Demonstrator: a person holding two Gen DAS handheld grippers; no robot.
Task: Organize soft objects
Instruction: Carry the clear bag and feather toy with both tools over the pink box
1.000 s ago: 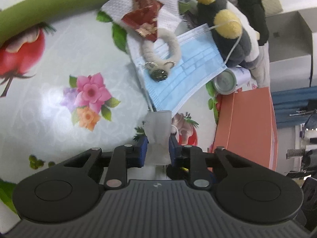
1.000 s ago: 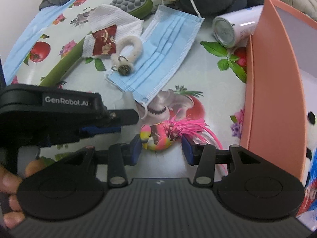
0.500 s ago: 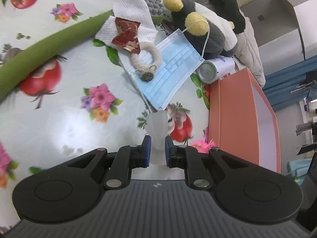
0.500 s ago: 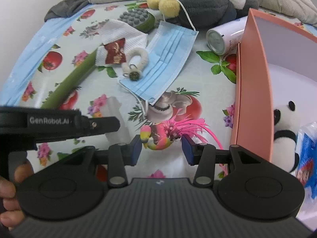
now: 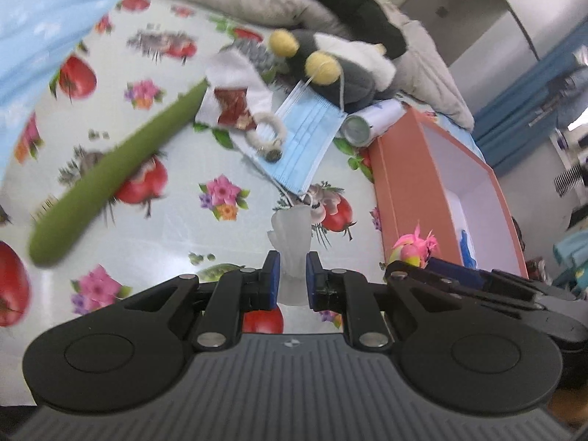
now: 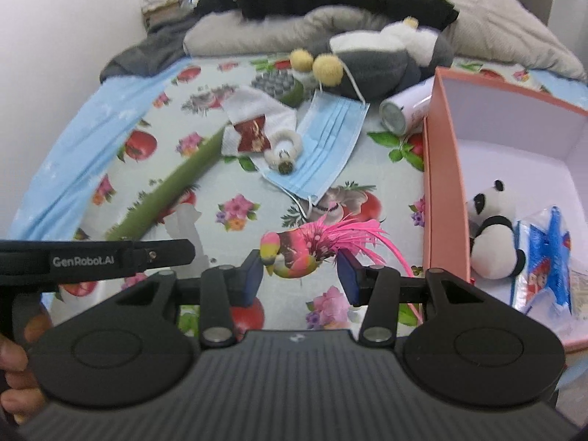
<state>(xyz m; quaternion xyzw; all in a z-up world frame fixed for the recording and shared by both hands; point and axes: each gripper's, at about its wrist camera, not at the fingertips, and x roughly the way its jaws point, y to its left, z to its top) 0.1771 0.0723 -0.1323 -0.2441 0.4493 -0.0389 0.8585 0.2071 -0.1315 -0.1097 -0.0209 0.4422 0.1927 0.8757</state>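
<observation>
Gripping a frosted, translucent soft figure (image 5: 292,237) between nearly closed blue pads: left gripper (image 5: 293,275), raised over the fruit-and-flower tablecloth (image 5: 110,136). Pinching a pink, yellow and green feathered parrot toy (image 6: 294,253) from both sides with the pads about half apart: right gripper (image 6: 299,275), toy clear of the cloth, pink plumes trailing toward the salmon-pink box (image 6: 443,191). Seen from the left wrist as a pink tuft just beside the box's near wall.

Lying inside the box on its white floor: panda plush (image 6: 490,237), touching a blue-and-white packet (image 6: 547,253).

Scattered on the cloth beyond both grippers: blue face mask (image 5: 307,143), with a white fuzzy ring keychain (image 5: 270,134) partly on it; red patterned pouch (image 5: 235,106) on a white paper towel (image 5: 239,77); long green plush stick (image 5: 110,172) running diagonally; white can (image 6: 402,112) on its side, against the box's far corner; grey-and-white plush with yellow pompoms (image 6: 378,62), one mask ear loop draped over it. Heaped behind: grey and black clothing (image 6: 323,7).

Showing at the lower left of the right wrist view: fingers (image 6: 14,364) of a hand on the left gripper's handle.
</observation>
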